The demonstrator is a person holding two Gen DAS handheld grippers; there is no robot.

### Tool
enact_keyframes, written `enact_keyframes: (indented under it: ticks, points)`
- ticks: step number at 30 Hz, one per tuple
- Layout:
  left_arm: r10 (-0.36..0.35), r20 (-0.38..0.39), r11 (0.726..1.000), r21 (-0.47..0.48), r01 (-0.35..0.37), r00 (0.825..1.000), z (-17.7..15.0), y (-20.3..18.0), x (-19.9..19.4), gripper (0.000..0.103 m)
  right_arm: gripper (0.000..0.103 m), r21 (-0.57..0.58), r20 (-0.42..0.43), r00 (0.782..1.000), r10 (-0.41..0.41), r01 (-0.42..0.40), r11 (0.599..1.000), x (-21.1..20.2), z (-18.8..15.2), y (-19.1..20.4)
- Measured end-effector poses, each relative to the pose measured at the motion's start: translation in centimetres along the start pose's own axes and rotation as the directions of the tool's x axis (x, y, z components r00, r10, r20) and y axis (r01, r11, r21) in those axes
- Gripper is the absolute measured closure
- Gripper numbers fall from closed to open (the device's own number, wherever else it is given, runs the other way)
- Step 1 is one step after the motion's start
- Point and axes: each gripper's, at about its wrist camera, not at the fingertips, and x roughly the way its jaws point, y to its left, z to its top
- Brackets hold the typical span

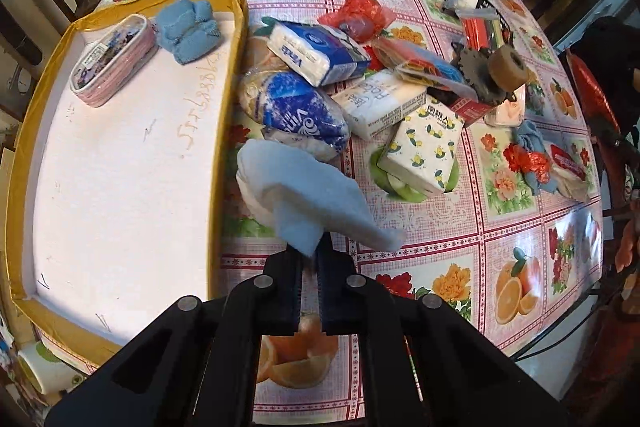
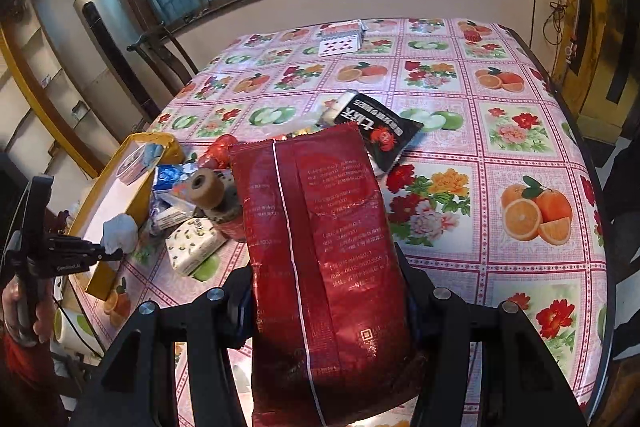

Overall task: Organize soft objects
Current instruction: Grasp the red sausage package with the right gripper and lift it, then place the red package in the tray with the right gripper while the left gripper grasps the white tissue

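White and pale blue, a soft crumpled cloth hangs pinched between the nearly closed fingers of the left gripper, above the flowered pink plastic tablecloth and just beside the right wall of the shallow white tray with yellow taped edges. Inside that tray, at its far end, lie a pink-rimmed clear-topped pouch and a bunched blue knitted cloth, touching each other. Right of the tray sits a heap of soft packs: a blue-and-white tissue packet, a round blue-and-white wrapped bundle, a white tissue brick and a white packet printed with yellow fruit, with a brown roll of tape on top at the heap's right.

The right gripper clamps a large dark red foil bag upright between its fingers, above the near part of the table. Behind it lies a black snack sachet, and playing cards rest at the far edge.
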Motion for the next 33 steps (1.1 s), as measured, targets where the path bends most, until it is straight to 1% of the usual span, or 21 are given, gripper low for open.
enact_keyframes:
  ticks: [3,8,9,11,13,17,19,20,23,26,29,31,32,33]
  points:
    - [0.014,0.045,1.000,-0.028,-0.012,0.999,0.2,2.0,-2.1,0.099,0.046,-0.033,-0.004,1.000,0.030,-0.031,0.999,0.3,0.4,2.5]
    - [0.051,0.062,0.992,-0.118,-0.043,0.997,0.9,7.0,-2.8,0.099,0.046,-0.098,-0.027,0.995,0.092,-0.095,0.991,2.1,1.6,8.2]
    - [0.058,0.065,0.989,-0.136,-0.049,0.996,1.1,7.9,-2.6,0.099,0.046,-0.109,-0.037,0.993,0.111,-0.115,0.987,2.8,1.9,9.7]
    - [0.097,0.071,0.980,-0.178,-0.083,0.993,1.5,10.0,-2.4,0.099,0.046,-0.135,-0.052,0.987,0.149,-0.155,0.979,4.3,2.3,12.7]
    - [0.119,0.064,0.975,-0.199,-0.104,0.991,1.8,11.7,-2.0,0.099,0.046,-0.157,-0.072,0.981,0.182,-0.191,0.969,6.0,2.9,15.9]
    - [0.129,0.048,0.967,-0.226,-0.115,0.990,2.2,14.7,-1.4,0.099,0.046,-0.183,-0.114,0.965,0.238,-0.256,0.949,9.8,4.1,22.4]
    - [0.104,0.043,0.969,-0.229,-0.091,0.994,2.6,15.9,-1.0,0.099,0.046,-0.201,-0.151,0.958,0.245,-0.272,0.941,11.9,4.6,25.5]
    - [0.095,0.039,0.968,-0.236,-0.083,0.995,2.8,16.4,-0.7,0.099,0.046,-0.200,-0.166,0.958,0.234,-0.265,0.943,13.0,4.7,26.8]
    - [0.129,0.032,0.958,-0.262,-0.117,0.991,3.4,18.2,0.2,0.099,0.046,-0.174,-0.194,0.960,0.200,-0.235,0.956,16.2,5.3,29.6]
    - [0.116,0.008,0.955,-0.274,-0.109,0.993,3.6,19.7,1.4,0.099,0.046,-0.147,-0.212,0.964,0.159,-0.193,0.970,18.8,5.7,31.6]
    - [0.098,0.010,0.956,-0.278,-0.091,0.995,3.8,20.6,2.3,0.099,0.046,-0.160,-0.188,0.980,0.070,-0.101,0.982,20.5,6.0,33.1]
    - [0.103,0.013,0.959,-0.267,-0.096,0.995,3.9,20.7,2.8,0.098,0.046,-0.155,-0.184,0.982,0.034,-0.064,0.986,21.7,5.9,34.0]
    - [0.113,0.024,0.963,-0.251,-0.103,0.993,4.0,20.5,2.8,0.096,0.046,-0.145,-0.192,0.981,0.032,-0.061,0.988,22.3,5.8,34.2]
    - [0.121,0.034,0.965,-0.238,-0.109,0.992,4.0,20.2,2.8,0.094,0.045,-0.132,-0.202,0.978,0.050,-0.078,0.988,22.7,5.6,34.1]
